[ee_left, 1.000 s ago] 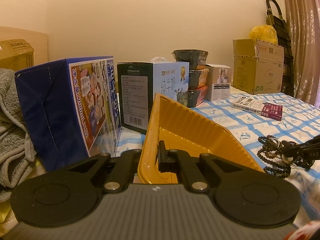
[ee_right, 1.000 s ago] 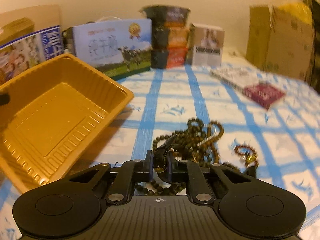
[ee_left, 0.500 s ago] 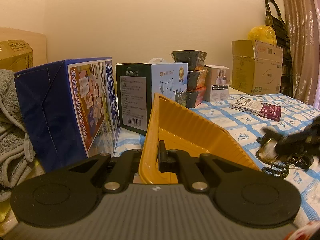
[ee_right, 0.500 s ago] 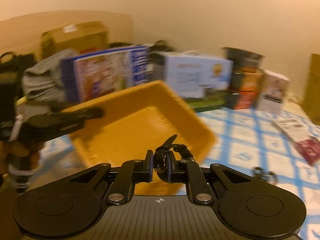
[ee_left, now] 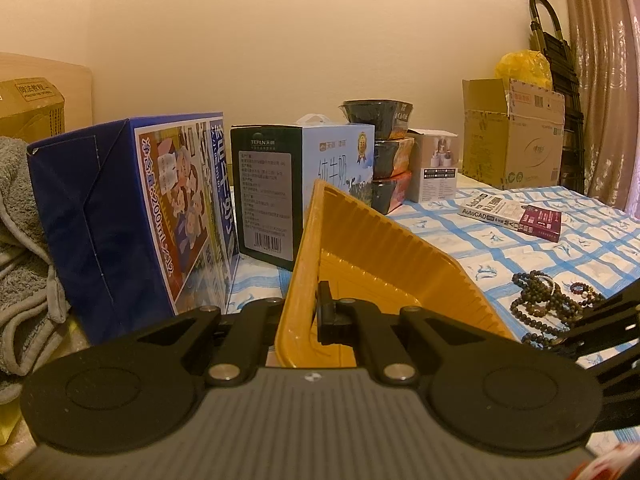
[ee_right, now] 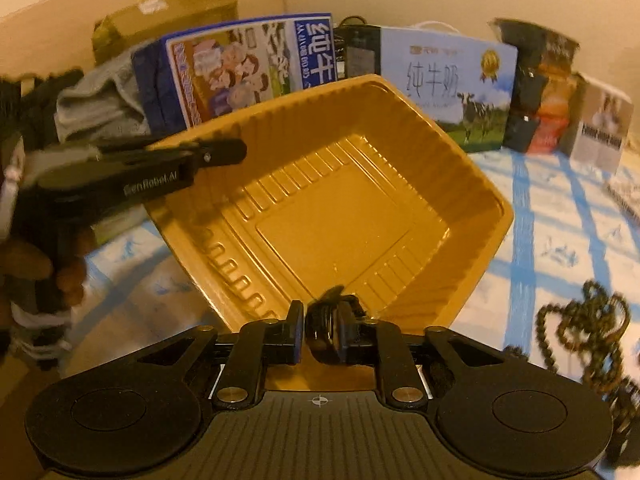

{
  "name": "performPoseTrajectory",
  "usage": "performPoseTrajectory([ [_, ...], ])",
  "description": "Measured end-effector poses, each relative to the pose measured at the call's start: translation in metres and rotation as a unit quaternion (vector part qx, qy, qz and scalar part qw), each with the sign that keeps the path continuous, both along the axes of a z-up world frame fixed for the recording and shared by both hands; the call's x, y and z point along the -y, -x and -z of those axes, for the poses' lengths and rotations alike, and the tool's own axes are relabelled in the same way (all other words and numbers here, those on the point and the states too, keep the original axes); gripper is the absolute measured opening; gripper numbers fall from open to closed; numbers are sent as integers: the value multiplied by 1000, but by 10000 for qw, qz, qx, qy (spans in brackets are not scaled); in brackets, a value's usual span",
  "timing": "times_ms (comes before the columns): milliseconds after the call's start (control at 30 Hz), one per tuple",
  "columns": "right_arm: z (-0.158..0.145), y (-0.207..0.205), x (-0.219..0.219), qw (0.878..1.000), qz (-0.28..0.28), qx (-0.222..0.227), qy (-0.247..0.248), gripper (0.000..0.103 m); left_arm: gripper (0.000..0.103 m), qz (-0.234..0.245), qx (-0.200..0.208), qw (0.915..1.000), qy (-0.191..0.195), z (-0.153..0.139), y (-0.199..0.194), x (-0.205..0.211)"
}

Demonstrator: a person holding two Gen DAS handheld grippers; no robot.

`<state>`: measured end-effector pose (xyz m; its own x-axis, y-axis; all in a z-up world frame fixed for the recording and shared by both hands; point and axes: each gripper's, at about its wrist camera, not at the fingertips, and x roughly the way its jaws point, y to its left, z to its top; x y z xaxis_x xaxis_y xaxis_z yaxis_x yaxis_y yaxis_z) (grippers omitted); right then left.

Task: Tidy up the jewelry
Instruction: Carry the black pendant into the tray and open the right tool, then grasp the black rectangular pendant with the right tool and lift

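My left gripper (ee_left: 310, 312) is shut on the near rim of the yellow plastic tray (ee_left: 380, 248), holding it tilted off the blue-checked cloth. In the right wrist view the left gripper (ee_right: 224, 152) clamps the tray (ee_right: 340, 220) at its left rim. Over the tray's near corner is my right gripper (ee_right: 320, 332), its jaws opening. A small dark jewelry piece (ee_right: 322, 326) sits between the pads, with a thin gap on its left side. The tray's floor is bare. A pile of dark bead strings (ee_left: 548, 304) (ee_right: 580, 332) lies on the cloth to the right.
Behind the tray stand a blue milk carton box (ee_left: 120, 220), a green-and-white milk box (ee_left: 304, 176) and stacked bowls (ee_left: 388, 152). A book (ee_left: 512, 212) and a cardboard box (ee_left: 516, 140) are at the far right. A grey towel (ee_left: 20, 260) lies left.
My right gripper swung left from the bead pile to above the tray, carrying the dark piece, and its jaws widened. The left gripper and the tilted tray stayed put.
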<state>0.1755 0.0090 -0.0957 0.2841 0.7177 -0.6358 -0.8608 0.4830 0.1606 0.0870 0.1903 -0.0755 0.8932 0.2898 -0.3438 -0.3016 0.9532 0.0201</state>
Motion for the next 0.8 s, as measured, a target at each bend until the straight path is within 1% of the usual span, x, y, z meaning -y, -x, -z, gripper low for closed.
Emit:
performPoseTrajectory([
  [67, -7, 0, 11, 9997, 155, -124, -162, 41, 5, -10, 0, 10000, 17, -1, 0, -1],
  [100, -10, -1, 19, 9991, 266, -176, -293, 44, 5, -15, -1, 10000, 21, 0, 0, -1],
  [167, -14, -6, 35, 9968, 518, -344, -503, 44, 5, -22, -2, 10000, 16, 0, 0, -1],
  [233, -16, -12, 55, 9930, 852, -539, -611, 44, 5, -33, -6, 10000, 22, 0, 0, -1],
  [333, -15, -21, 92, 9852, 1426, -717, -629, 44, 5, -69, -11, 10000, 44, 1, 0, 0],
  [433, -12, -27, 130, 9745, 2069, -721, -490, 44, 5, -127, -27, 9999, 89, 2, 1, -1],
  [600, -6, -42, 189, 9504, 3017, -694, -314, 44, 5, -227, -84, 9996, 157, 5, 1, -3],
  [700, -1, -53, 213, 9375, 3415, -654, -172, 44, 5, -252, -97, 9995, 190, 6, 1, -3],
  [800, 3, -63, 224, 9309, 3601, -604, -118, 44, 5, -252, -111, 9995, 155, 6, 1, -3],
])
